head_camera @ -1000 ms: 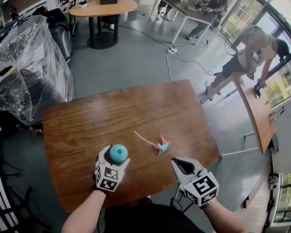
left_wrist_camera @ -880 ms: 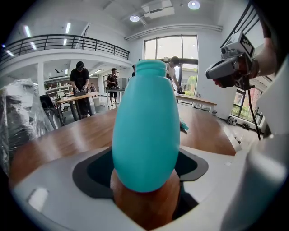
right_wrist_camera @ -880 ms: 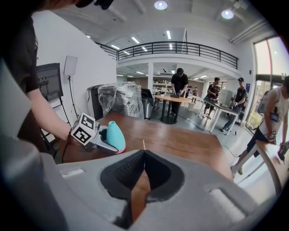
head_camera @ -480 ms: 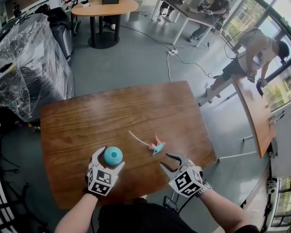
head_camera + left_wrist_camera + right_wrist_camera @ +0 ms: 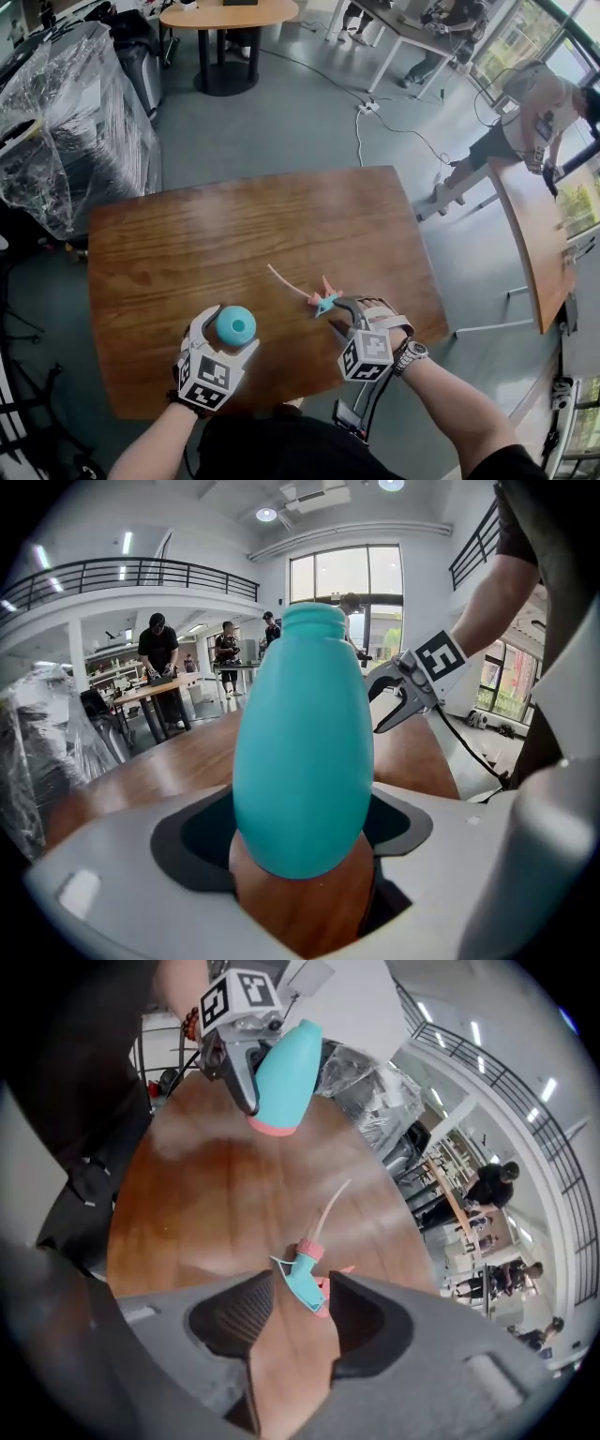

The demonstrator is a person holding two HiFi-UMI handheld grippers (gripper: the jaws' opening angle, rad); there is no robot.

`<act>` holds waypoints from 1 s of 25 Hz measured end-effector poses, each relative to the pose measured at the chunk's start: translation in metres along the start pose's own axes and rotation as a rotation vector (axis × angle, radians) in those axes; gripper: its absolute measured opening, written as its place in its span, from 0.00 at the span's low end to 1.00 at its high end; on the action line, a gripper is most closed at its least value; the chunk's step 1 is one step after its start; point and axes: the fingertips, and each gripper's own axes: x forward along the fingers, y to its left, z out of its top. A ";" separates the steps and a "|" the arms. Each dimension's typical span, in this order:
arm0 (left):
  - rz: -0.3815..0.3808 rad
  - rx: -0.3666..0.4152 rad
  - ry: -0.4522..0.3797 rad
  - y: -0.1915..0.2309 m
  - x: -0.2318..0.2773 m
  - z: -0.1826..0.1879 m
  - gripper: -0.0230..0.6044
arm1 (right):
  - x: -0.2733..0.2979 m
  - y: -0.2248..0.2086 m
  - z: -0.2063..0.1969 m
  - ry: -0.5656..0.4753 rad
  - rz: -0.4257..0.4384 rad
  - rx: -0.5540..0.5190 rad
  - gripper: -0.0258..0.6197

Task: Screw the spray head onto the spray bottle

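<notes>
Head view: left gripper clamped on the spray bottle, near the front edge of the wooden counter. Bottle teal, egg-shaped, wide enough to hold the jaws well apart. It stood roughly upright in the grip, neck uppermost, mouth open, nothing screwed on. Body opaque, so contents could not be told. Right gripper view showed its pink base below the jaws.

Spray head lay on its side on the counter, right of the bottle and apart from it. Teal body, pink collar and trigger. Pale dip tube trailed from the collar toward the middle of the counter.

Right gripper pointed steeply down over the spray head. Jaws apart, having just been opening. Teal body sat at the gap between the two tips, with neither pad pressing on it.

Off the counter, far left on the floor: bulky load wrapped in clear plastic.
</notes>
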 end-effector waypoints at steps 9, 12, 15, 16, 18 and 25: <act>0.019 0.005 -0.057 -0.003 0.025 -0.011 0.72 | -0.004 0.006 0.000 -0.011 0.012 0.028 0.30; 0.037 -0.014 -0.087 0.003 0.030 -0.014 0.72 | -0.009 0.009 -0.001 -0.008 0.010 0.036 0.30; 0.045 -0.025 -0.111 0.007 0.032 -0.012 0.72 | -0.011 0.010 0.000 -0.006 0.008 0.039 0.30; 0.045 -0.026 -0.113 0.008 0.033 -0.013 0.72 | -0.011 0.010 0.000 -0.005 0.008 0.038 0.30; 0.045 -0.023 -0.111 0.008 0.035 -0.015 0.72 | -0.010 0.010 -0.001 -0.001 0.009 0.036 0.30; 0.050 -0.027 -0.093 0.008 0.037 -0.026 0.72 | 0.007 0.006 -0.005 0.033 0.023 -0.008 0.30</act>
